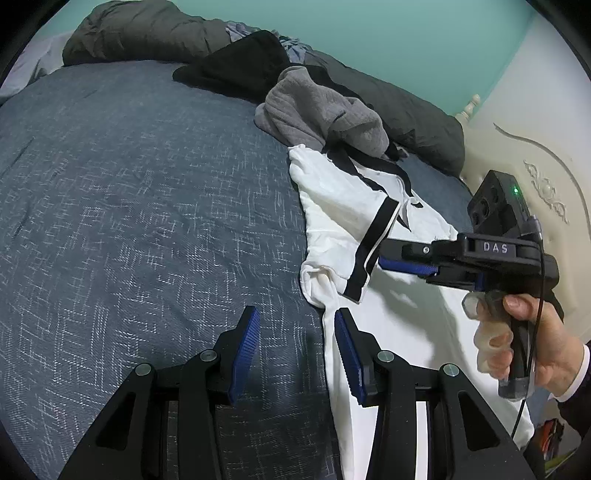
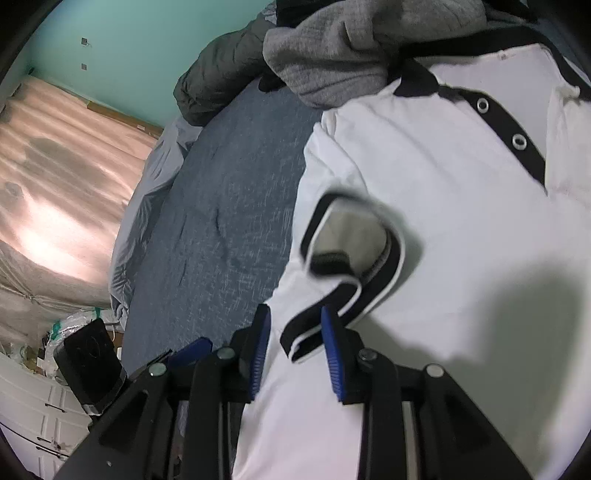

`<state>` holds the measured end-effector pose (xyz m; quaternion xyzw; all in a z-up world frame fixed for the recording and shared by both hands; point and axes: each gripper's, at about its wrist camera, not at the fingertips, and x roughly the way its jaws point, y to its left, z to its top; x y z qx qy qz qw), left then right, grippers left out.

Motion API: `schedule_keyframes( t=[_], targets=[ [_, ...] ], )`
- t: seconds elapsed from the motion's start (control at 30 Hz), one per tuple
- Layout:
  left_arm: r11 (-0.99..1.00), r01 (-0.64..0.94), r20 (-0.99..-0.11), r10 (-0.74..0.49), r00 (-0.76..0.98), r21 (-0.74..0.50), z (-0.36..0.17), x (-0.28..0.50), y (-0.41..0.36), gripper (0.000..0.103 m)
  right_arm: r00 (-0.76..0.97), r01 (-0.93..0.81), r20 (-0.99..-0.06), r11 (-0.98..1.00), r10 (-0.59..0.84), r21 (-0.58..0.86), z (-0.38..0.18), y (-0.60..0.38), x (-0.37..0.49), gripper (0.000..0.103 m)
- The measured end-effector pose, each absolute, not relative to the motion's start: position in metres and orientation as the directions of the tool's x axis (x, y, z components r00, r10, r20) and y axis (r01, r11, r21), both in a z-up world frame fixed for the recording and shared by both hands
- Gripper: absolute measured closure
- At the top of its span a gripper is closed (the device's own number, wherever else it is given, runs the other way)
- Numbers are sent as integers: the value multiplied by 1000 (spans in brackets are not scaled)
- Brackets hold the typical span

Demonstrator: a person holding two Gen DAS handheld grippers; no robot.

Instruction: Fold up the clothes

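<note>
On the blue-grey patterned bedspread (image 1: 129,192), a white polo shirt (image 1: 343,206) with black trim lies spread out, its collar toward a crumpled grey knit garment (image 1: 317,110) that touches it at the top. My left gripper (image 1: 297,347) hangs with its jaws apart over the shirt's near edge, one blue pad above the bedspread and the other above white cloth, gripping nothing. My right gripper (image 2: 295,350), steadied in my right hand (image 1: 532,332), sits over the shirt's black-banded sleeve cuff (image 2: 354,266); the folded band lies between its blue pads, which stand apart on either side without pressing it, so the sleeve is let go. Behind, a black garment (image 1: 236,66) and a dark olive quilt (image 1: 147,33) are heaped against the teal wall (image 1: 369,33).
</note>
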<state>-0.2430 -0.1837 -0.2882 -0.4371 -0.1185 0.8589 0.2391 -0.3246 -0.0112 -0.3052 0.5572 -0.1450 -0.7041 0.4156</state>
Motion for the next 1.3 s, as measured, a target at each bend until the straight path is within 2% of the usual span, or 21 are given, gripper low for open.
schedule_keyframes(
  t=[0.13,0.27,0.43,0.5,0.6,0.77,1.03,1.07,1.17,1.3],
  targets=[
    [-858,-305,-694,513,-504,-413,-288,-243,-185,57,-20,441,-662,-601,-749,667,-309,-20,-321,74],
    [-859,-301,-695,512,-505,-414,-288,-243,-186,57,15,466,-703,-617,-711,634,-316,-35,-316,74],
    [-859,-299,-694,512,-507,-415,-288,-244,-187,57,3,474,-719,-632,-695,613,-319,-38,-312,87],
    [-859,-299,-694,512,-507,-415,-288,-244,-187,57,-7,493,-722,-631,-692,599,-317,-38,-308,96],
    [-859,-298,-694,511,-508,-416,-288,-243,-188,57,-23,531,-716,-616,-697,582,-309,-40,-303,99],
    [-860,-296,-693,511,-509,-416,-287,-243,-189,57,12,597,-702,-558,-712,576,-298,-49,-289,99],
    [-861,-295,-698,509,-504,-414,-290,-244,-188,57,100,568,-709,-545,-698,616,-324,-57,-288,99],
    [-861,-296,-700,508,-502,-413,-290,-244,-188,57,105,567,-709,-544,-698,619,-323,-58,-288,95],
    [-861,-294,-702,509,-498,-416,-291,-246,-189,57,101,569,-702,-538,-705,622,-313,-55,-289,94],
    [-860,-291,-701,510,-499,-419,-291,-246,-190,57,67,566,-663,-519,-746,641,-289,-37,-296,88]
  ],
)
